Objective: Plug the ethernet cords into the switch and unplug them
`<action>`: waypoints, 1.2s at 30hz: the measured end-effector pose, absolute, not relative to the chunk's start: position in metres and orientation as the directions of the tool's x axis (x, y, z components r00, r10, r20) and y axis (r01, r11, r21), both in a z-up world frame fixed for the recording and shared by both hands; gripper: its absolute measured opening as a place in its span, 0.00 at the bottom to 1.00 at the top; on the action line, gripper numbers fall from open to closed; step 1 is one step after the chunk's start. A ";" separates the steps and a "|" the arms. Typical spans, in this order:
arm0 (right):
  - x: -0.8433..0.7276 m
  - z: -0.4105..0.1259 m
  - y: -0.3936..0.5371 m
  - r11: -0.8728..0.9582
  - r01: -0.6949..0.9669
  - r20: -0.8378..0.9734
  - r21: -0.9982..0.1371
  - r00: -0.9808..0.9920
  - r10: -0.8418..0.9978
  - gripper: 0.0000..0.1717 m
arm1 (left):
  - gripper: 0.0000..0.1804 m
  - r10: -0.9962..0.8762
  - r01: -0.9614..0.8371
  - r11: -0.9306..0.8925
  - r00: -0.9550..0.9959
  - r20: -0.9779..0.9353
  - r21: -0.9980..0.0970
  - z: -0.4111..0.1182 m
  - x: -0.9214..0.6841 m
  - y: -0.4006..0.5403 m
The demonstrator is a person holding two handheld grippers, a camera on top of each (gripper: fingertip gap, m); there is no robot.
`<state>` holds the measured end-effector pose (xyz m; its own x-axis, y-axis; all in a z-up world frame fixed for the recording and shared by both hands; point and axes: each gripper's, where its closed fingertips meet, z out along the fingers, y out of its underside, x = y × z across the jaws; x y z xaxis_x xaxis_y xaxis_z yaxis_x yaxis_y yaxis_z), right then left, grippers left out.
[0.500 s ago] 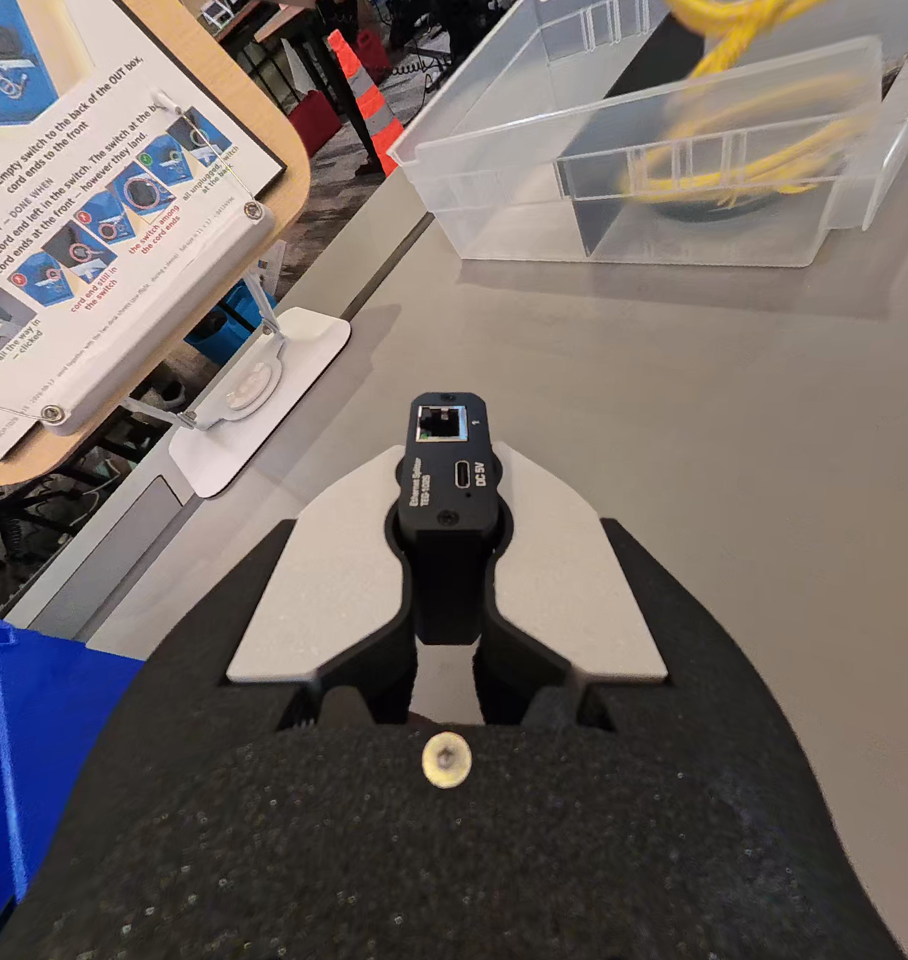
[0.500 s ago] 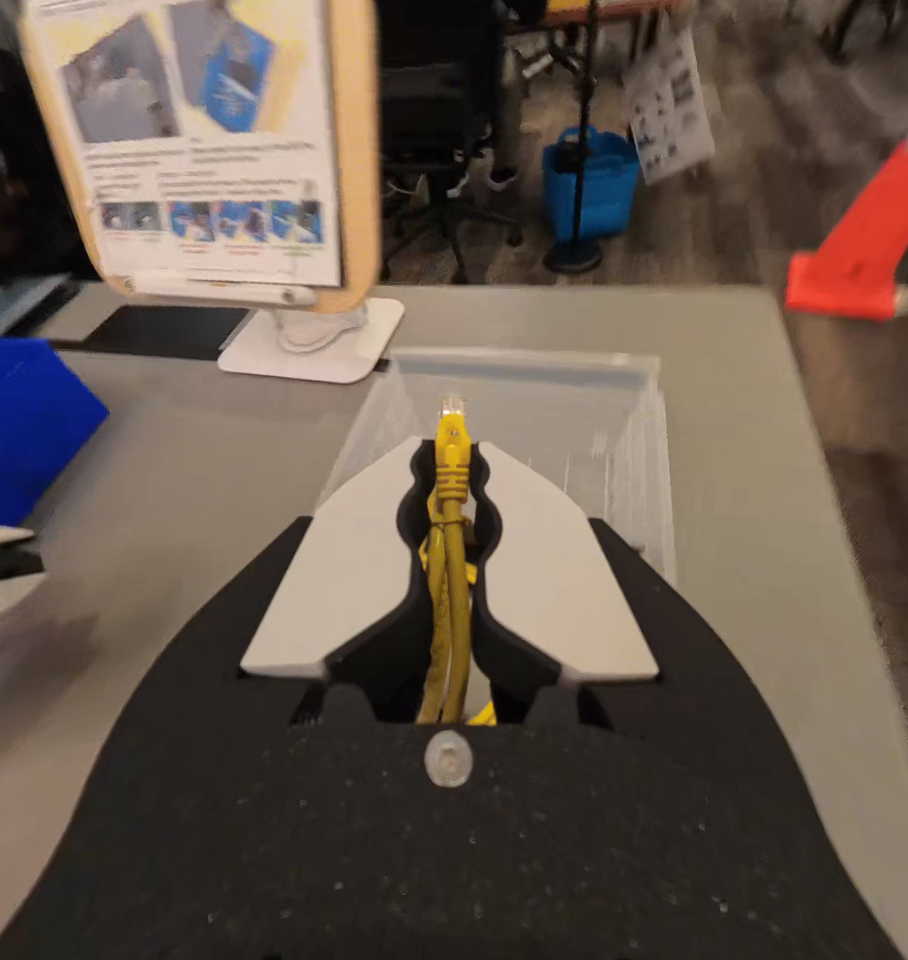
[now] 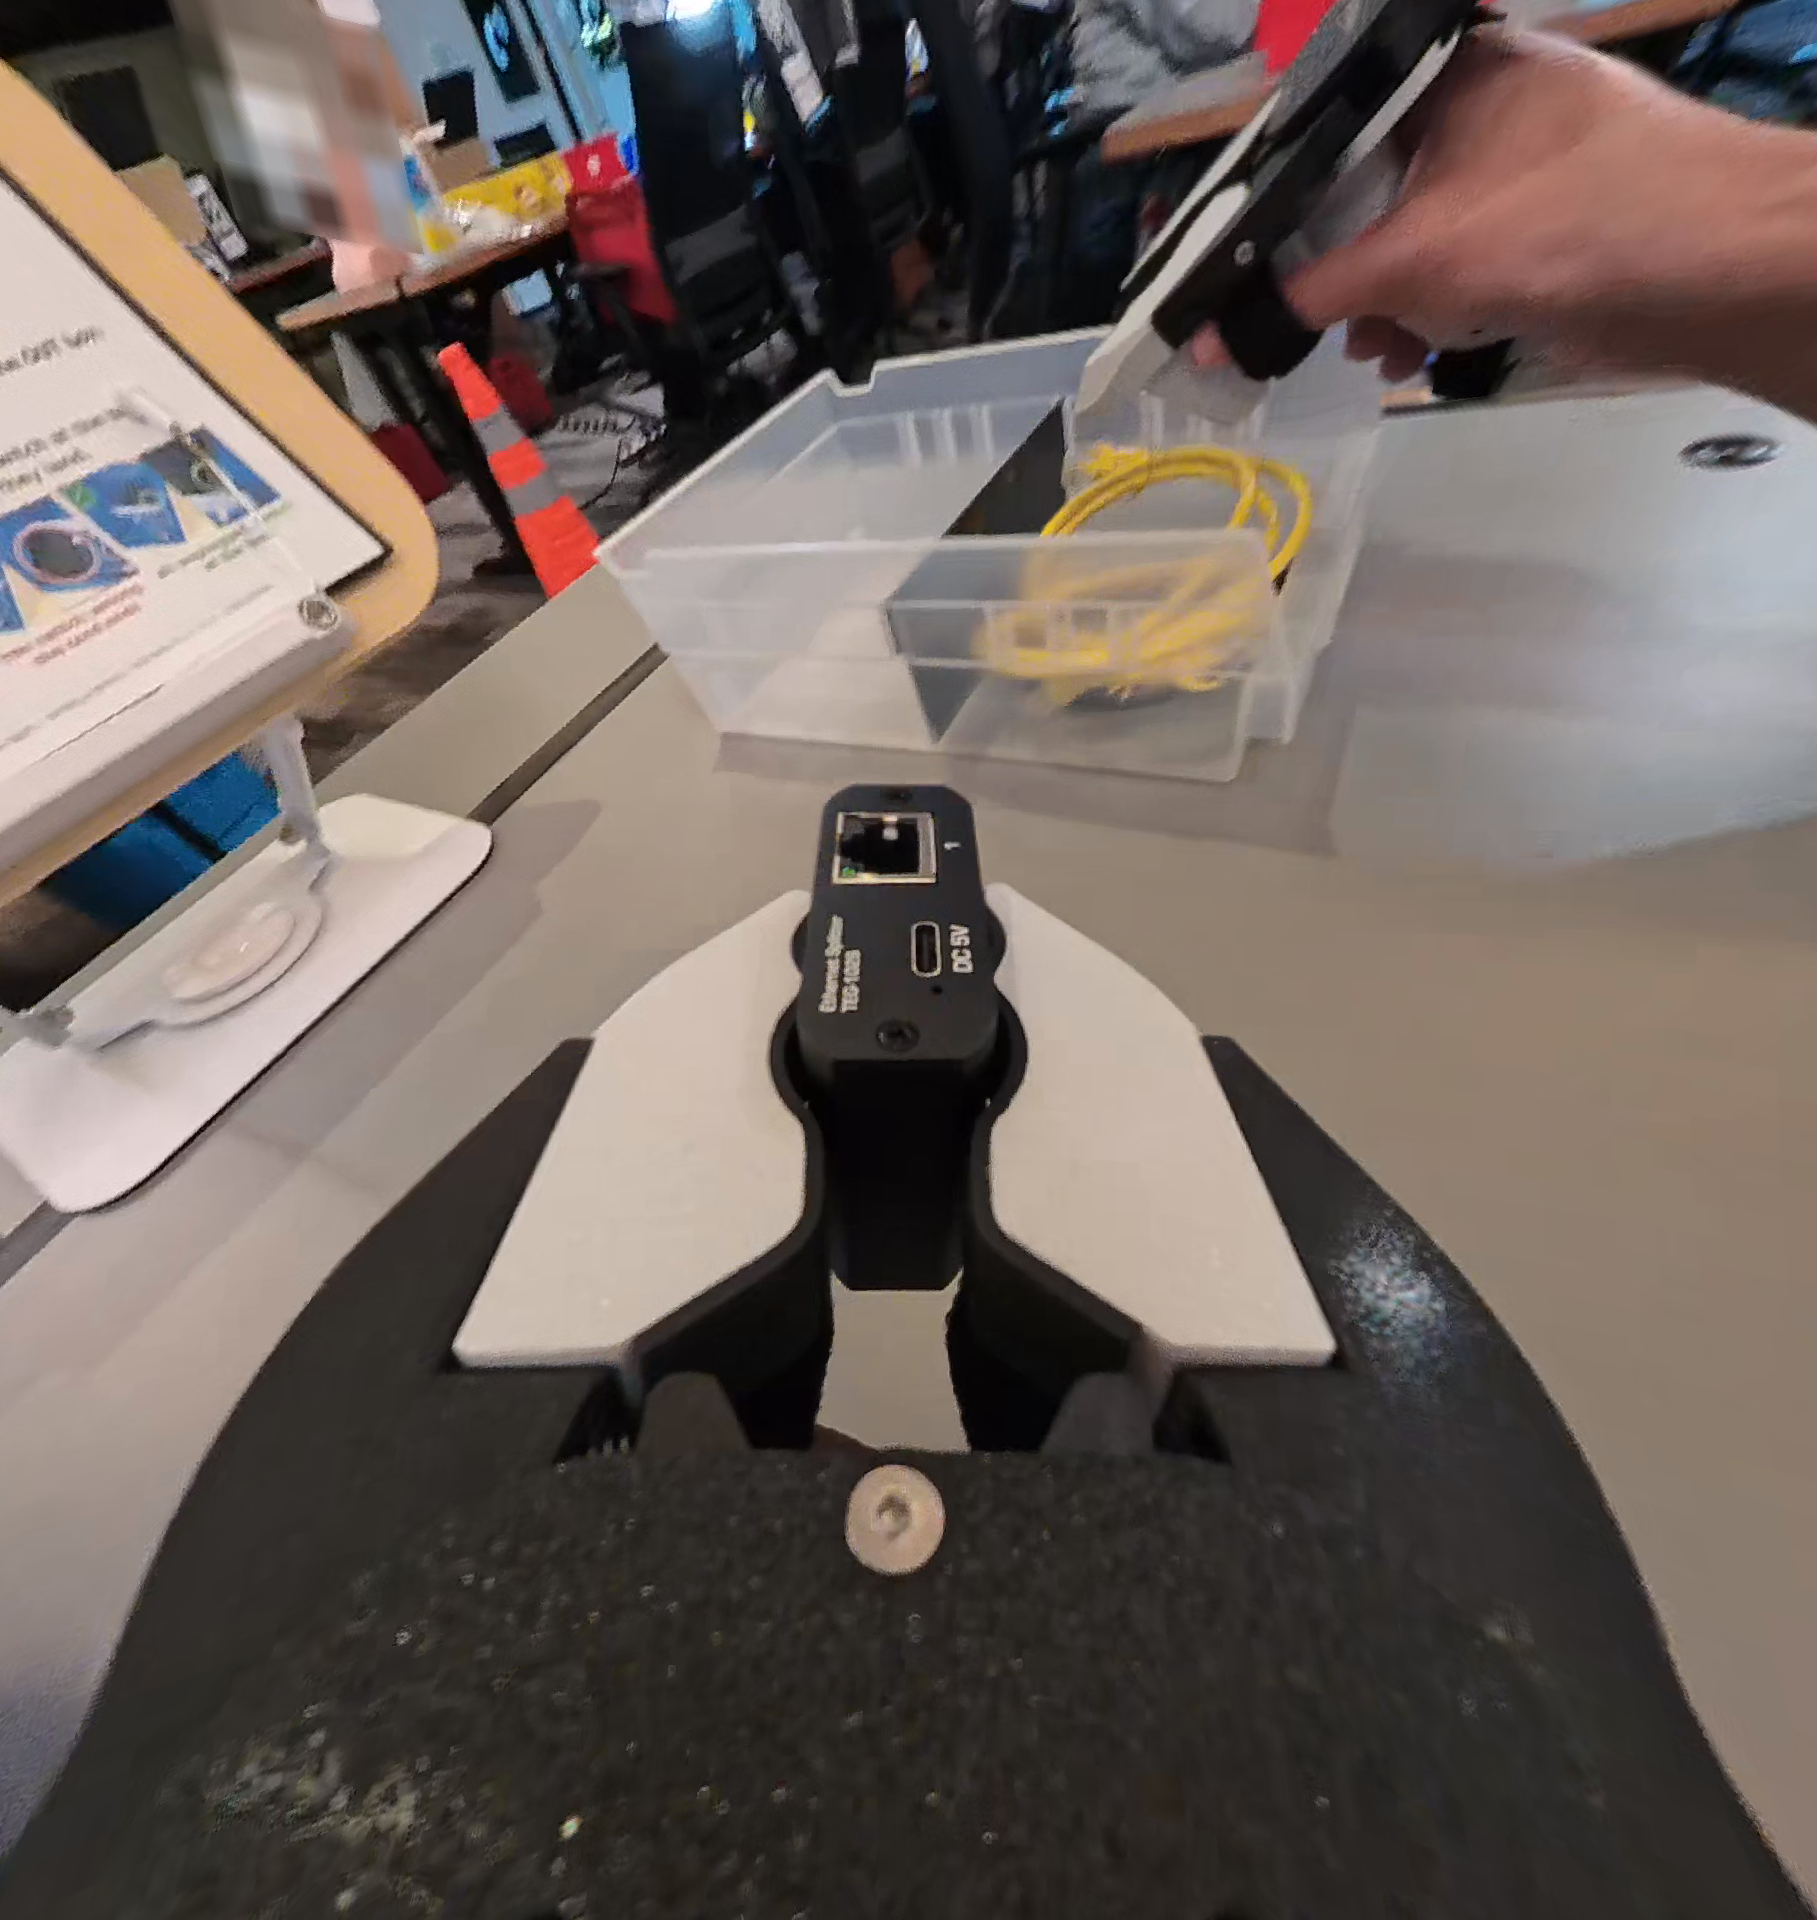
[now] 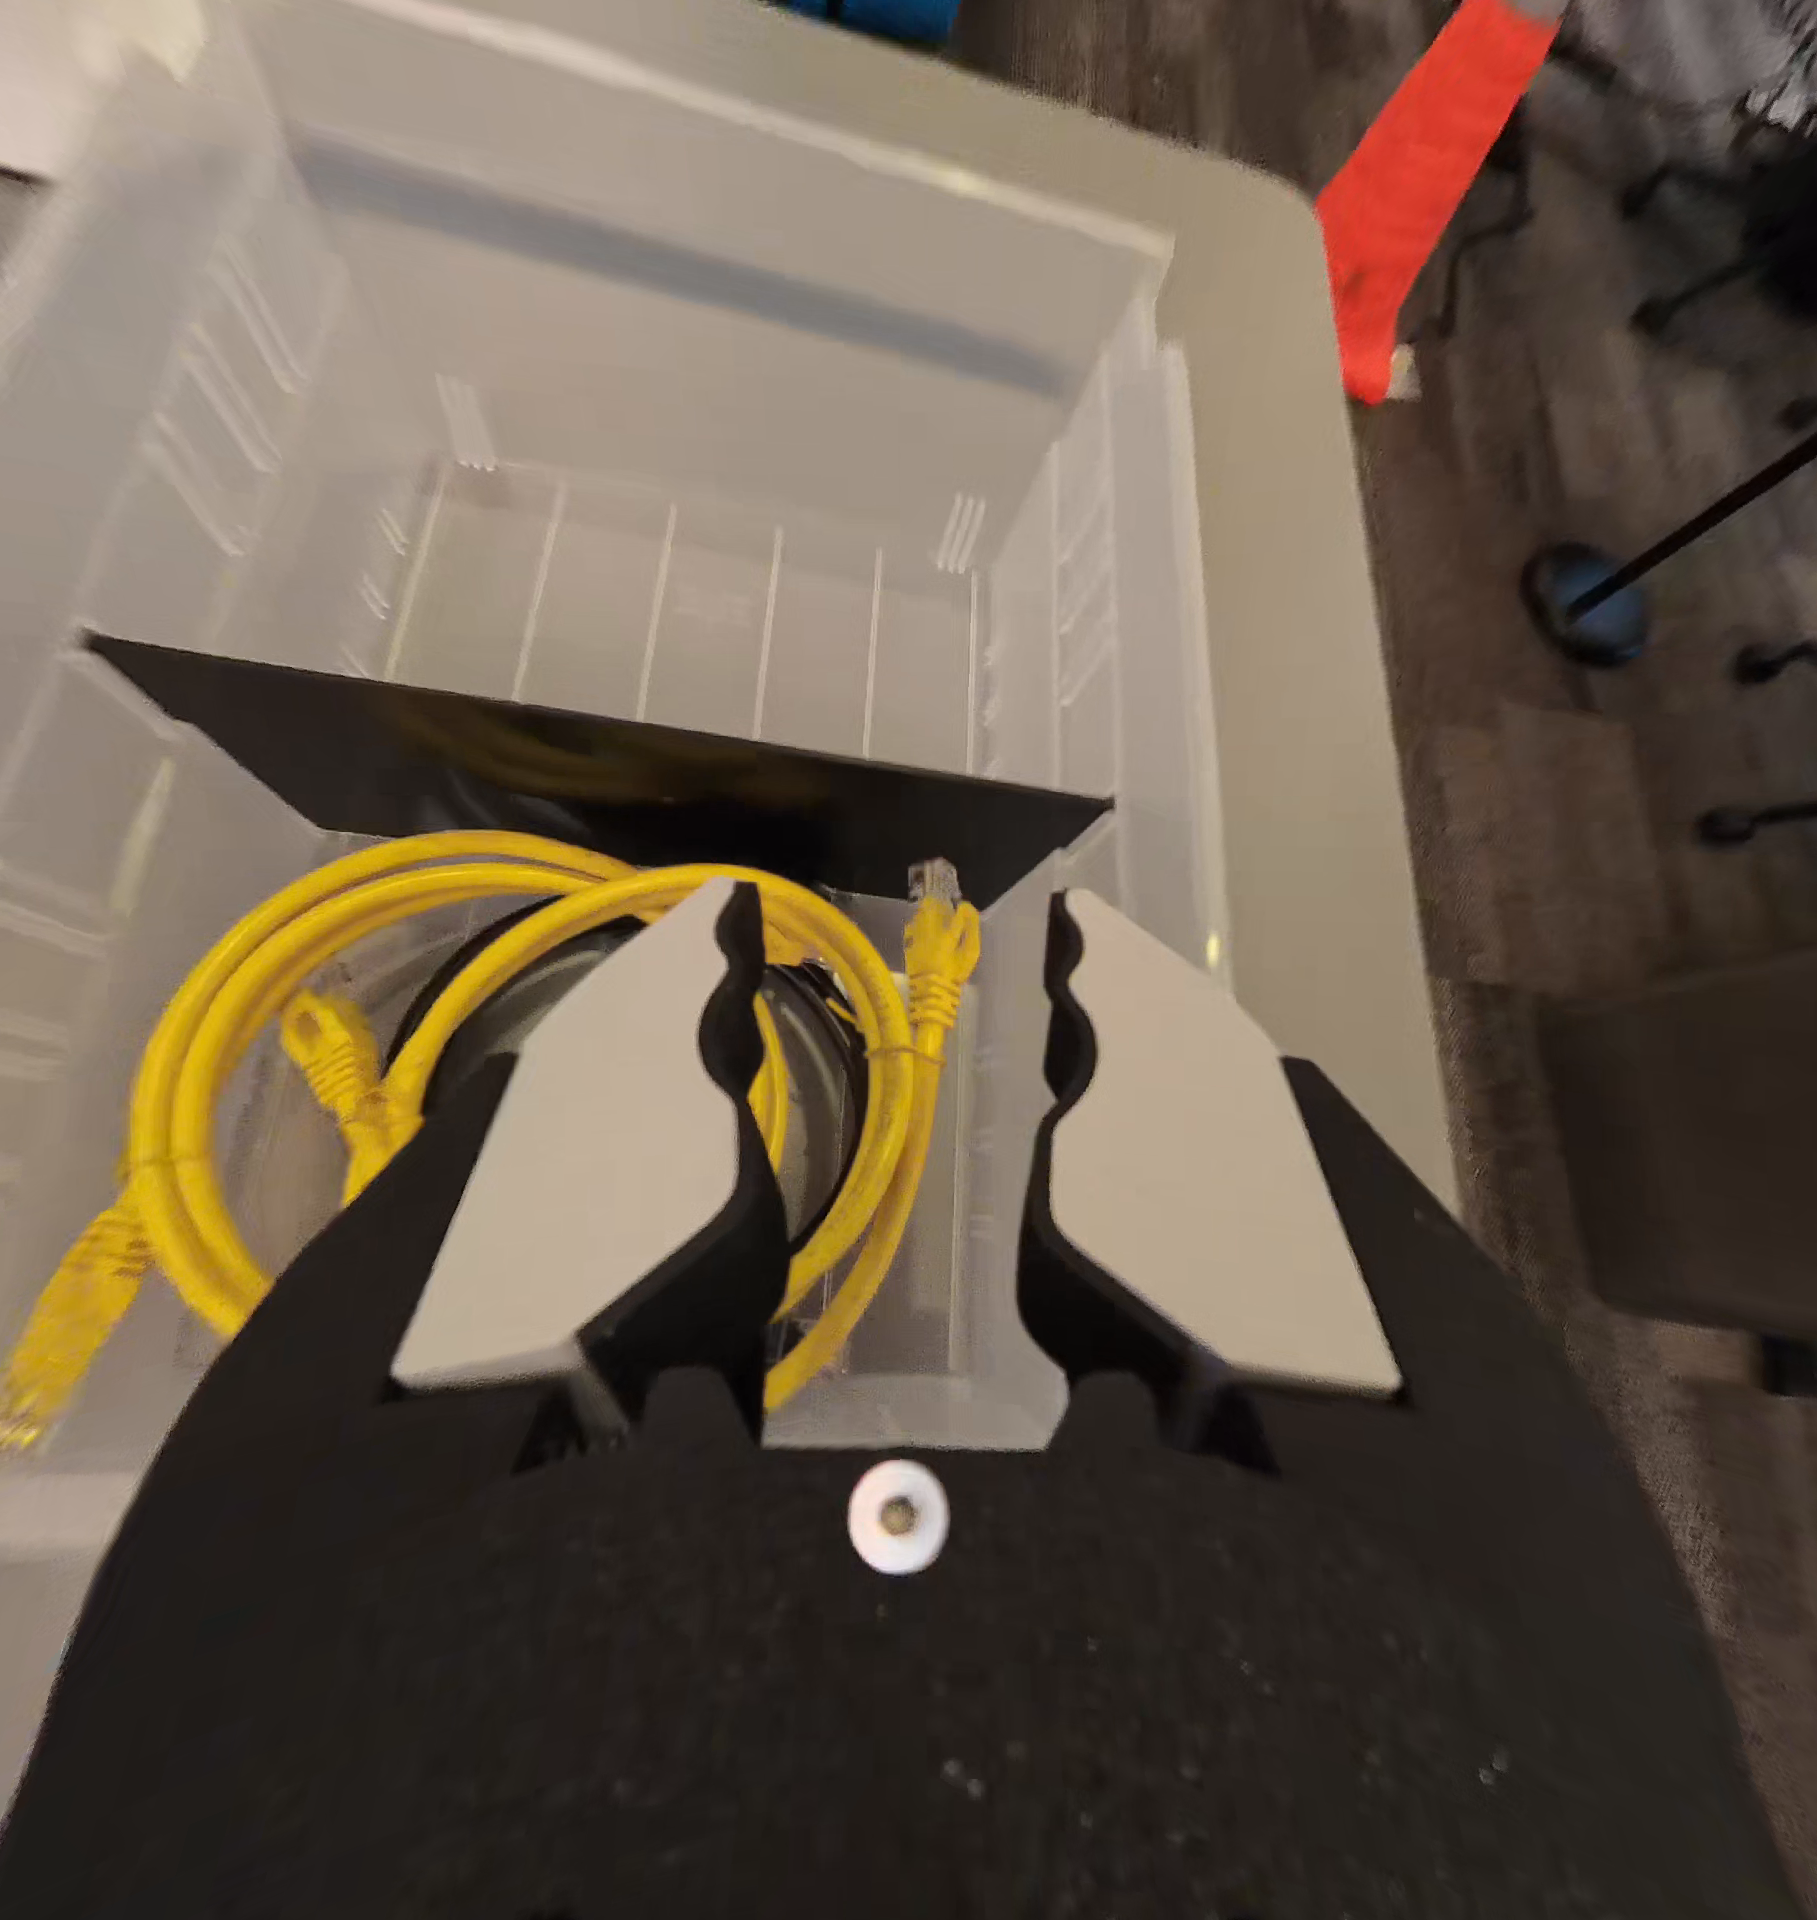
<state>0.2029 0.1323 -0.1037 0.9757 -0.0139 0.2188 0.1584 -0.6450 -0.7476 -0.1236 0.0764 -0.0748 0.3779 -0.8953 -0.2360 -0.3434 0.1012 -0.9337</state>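
The left gripper was clamped on the small black rectangular ethernet switch, its pads pressed against both sides, above the grey table. The visible port on the switch was empty. The right gripper hung over the clear plastic bin with its jaws apart and nothing gripped. The coiled yellow ethernet cords lay loose in the near compartment, on this side of the black divider. Judged from this layout, the cords were unplugged and binned; only the switch appeared left to put away.
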 end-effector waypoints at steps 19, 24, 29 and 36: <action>-0.173 -0.053 0.027 -0.806 0.105 -0.811 -0.582 -0.006 0.585 0.63 | 0.14 -0.807 -0.239 0.509 0.202 -0.555 -0.827 -0.047 -0.124 0.037; -0.176 -0.061 0.030 -0.793 0.106 -0.797 -0.599 0.011 0.604 0.37 | 0.14 -0.779 -0.305 0.512 0.229 -0.583 -0.803 -0.057 -0.122 0.047; -0.171 -0.071 0.032 -0.795 0.109 -0.798 -0.597 0.025 0.602 0.36 | 0.14 -0.803 -0.362 0.461 0.219 -0.555 -0.810 -0.070 -0.119 0.048; -0.096 -0.031 0.065 -0.659 0.146 -0.598 -0.738 0.311 0.739 0.36 | 0.36 -0.923 -0.309 -0.077 0.381 -0.049 -0.948 -0.070 -0.157 0.028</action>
<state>-0.0956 0.0649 -0.0307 0.3113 0.7388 -0.5978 0.1460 -0.6587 -0.7381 -0.1569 0.0278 -0.0695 0.3807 -0.9234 -0.0493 -0.3087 -0.0766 -0.9481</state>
